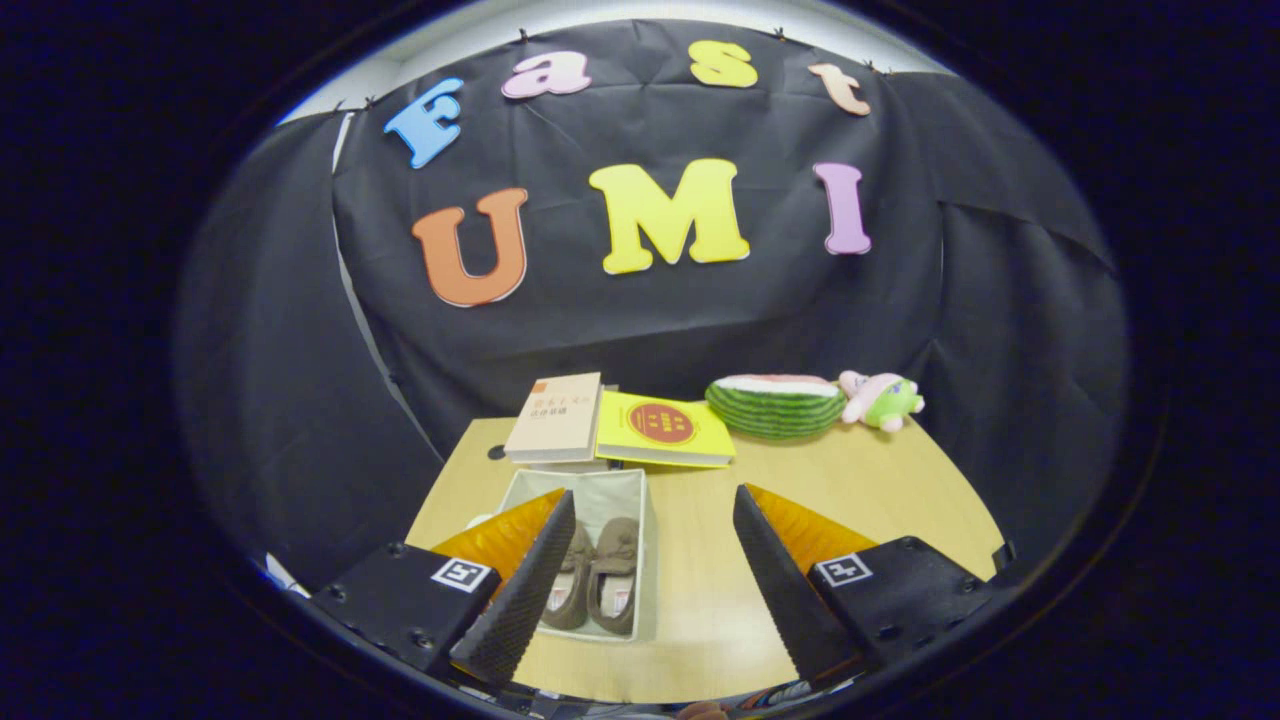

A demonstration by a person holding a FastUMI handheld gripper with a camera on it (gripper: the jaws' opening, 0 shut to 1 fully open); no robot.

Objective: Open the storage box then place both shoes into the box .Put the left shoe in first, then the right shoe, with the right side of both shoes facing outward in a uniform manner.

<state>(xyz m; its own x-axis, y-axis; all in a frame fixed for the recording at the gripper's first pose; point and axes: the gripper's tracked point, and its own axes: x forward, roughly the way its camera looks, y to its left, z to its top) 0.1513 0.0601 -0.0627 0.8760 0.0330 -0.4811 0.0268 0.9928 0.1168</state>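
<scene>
A pale fabric storage box (646,520) stands open on the wooden table (860,480), partly behind my left finger. Two brown shoes lie side by side inside it: one (572,580) half hidden by the left finger, the other (615,575) in plain sight beside it, both with toes pointing away from me. My gripper (650,590) hovers above the table's near part, open wide, with nothing between its fingers. The box sits just ahead of the left finger; bare table lies between the two fingers.
Behind the box lie a beige book (556,415) and a yellow book (665,428). Farther right at the back sit a watermelon-slice plush (776,405) and a pink and green plush toy (882,398). Black cloth walls the table on all sides.
</scene>
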